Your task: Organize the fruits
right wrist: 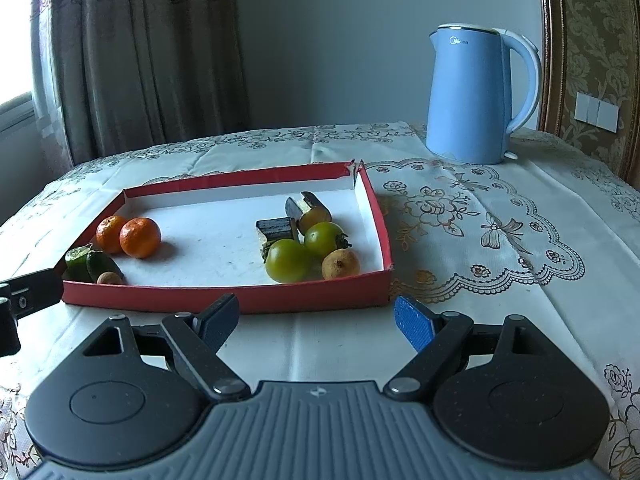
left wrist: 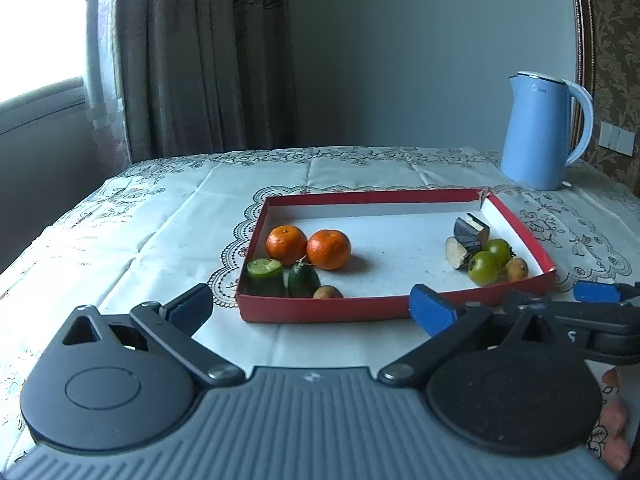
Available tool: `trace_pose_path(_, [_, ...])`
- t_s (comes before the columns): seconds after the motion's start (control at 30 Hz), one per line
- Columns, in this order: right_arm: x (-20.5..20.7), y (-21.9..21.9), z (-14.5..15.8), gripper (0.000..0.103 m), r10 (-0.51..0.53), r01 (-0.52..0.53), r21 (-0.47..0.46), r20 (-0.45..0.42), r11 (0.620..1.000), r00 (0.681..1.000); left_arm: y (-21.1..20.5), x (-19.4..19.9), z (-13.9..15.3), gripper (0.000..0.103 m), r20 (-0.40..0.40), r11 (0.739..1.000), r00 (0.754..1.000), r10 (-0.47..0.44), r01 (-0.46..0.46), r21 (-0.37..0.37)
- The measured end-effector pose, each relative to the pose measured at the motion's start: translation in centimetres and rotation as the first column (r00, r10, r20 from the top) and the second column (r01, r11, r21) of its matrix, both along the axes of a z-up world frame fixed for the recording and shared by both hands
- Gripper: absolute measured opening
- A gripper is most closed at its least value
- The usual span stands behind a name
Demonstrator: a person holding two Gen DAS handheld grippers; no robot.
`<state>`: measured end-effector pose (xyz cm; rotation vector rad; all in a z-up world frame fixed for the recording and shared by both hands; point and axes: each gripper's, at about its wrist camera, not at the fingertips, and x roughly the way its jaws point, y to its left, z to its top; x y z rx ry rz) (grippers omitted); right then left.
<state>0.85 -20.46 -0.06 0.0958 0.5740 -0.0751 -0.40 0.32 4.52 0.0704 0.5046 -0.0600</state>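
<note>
A red tray (left wrist: 320,310) (right wrist: 224,300) with a white floor lies on the table. At its left are two oranges (left wrist: 308,246) (right wrist: 130,236), two cucumber pieces (left wrist: 282,276) (right wrist: 92,266) and a small brown fruit (left wrist: 327,292) (right wrist: 109,278). At its right are two dark sugarcane pieces (left wrist: 468,240) (right wrist: 294,218), two green fruits (left wrist: 490,260) (right wrist: 306,250) and a brown fruit (left wrist: 517,269) (right wrist: 340,264). My left gripper (left wrist: 312,308) is open and empty before the tray's near wall. My right gripper (right wrist: 316,320) is open and empty, also before the near wall.
A light blue electric kettle (left wrist: 540,132) (right wrist: 476,96) stands at the back right of the table. A patterned tablecloth (left wrist: 160,216) (right wrist: 480,232) covers the table. Curtains (left wrist: 192,56) and a window are behind, a wall switch (right wrist: 596,112) at the right.
</note>
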Motion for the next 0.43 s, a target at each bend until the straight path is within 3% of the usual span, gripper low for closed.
trace_pose_path(0.13, [-0.13, 0.26, 0.08, 0.085, 0.006, -0.006, -0.007, 0.003, 1.000, 1.000, -0.22, -0.27, 0.16, 0.103, 0.014, 1.000, 1.000, -0.011, 0.011, 0.014])
trace_pose_path(0.37, [-0.30, 0.52, 0.13, 0.085, 0.009, -0.008, -0.013, 0.010, 1.000, 1.000, 0.29, 0.09, 0.27, 0.103, -0.004, 0.999, 1.000, -0.014, 0.014, -0.044])
trace_pose_path(0.43, [-0.32, 0.66, 0.13, 0.085, 0.010, -0.010, -0.020, 0.013, 1.000, 1.000, 0.08, -0.11, 0.26, 0.103, 0.017, 1.000, 1.000, -0.002, 0.002, -0.019])
